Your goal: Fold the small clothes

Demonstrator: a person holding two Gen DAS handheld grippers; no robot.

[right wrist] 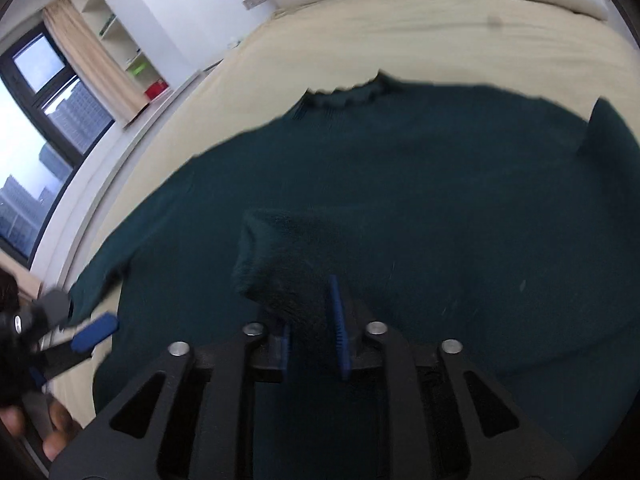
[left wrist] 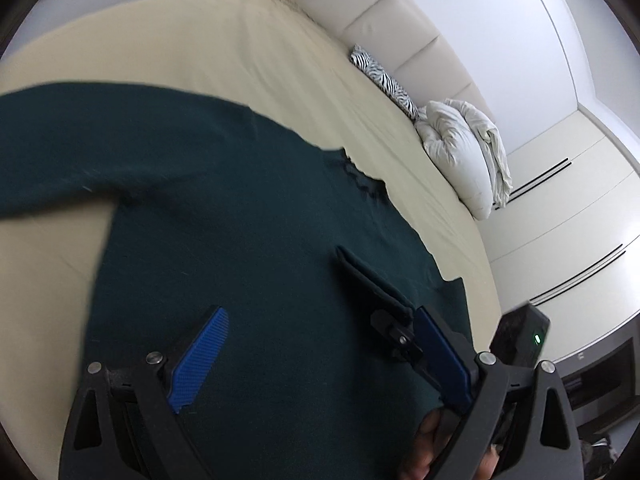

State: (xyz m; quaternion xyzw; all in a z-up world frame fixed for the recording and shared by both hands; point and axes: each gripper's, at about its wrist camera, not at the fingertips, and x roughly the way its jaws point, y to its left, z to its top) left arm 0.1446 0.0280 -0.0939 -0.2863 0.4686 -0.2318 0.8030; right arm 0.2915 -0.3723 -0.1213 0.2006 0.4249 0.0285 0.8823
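Observation:
A dark green knitted sweater [left wrist: 240,220] lies spread flat on the beige bed [left wrist: 180,40], its ruffled collar [right wrist: 344,96] toward the headboard. My left gripper [left wrist: 320,310] hovers low over the sweater's body, jaws wide open with nothing between them. In the right wrist view one of its blue pads [right wrist: 96,330] shows by the sweater's left edge. My right gripper [right wrist: 310,304] is above the middle of the sweater, shut on a sleeve cuff [right wrist: 276,256] that juts forward from its pads. In the left wrist view that sleeve end [left wrist: 368,280] crosses the body beside my right finger.
A bundled white duvet [left wrist: 460,152] and a zebra-print cushion [left wrist: 384,80] lie against the padded headboard [left wrist: 380,8]. White wardrobe doors [left wrist: 560,208] stand beyond the bed. A window [right wrist: 40,140], a curtain and open shelves are on the far side. A hand [right wrist: 56,432] shows low in the corner.

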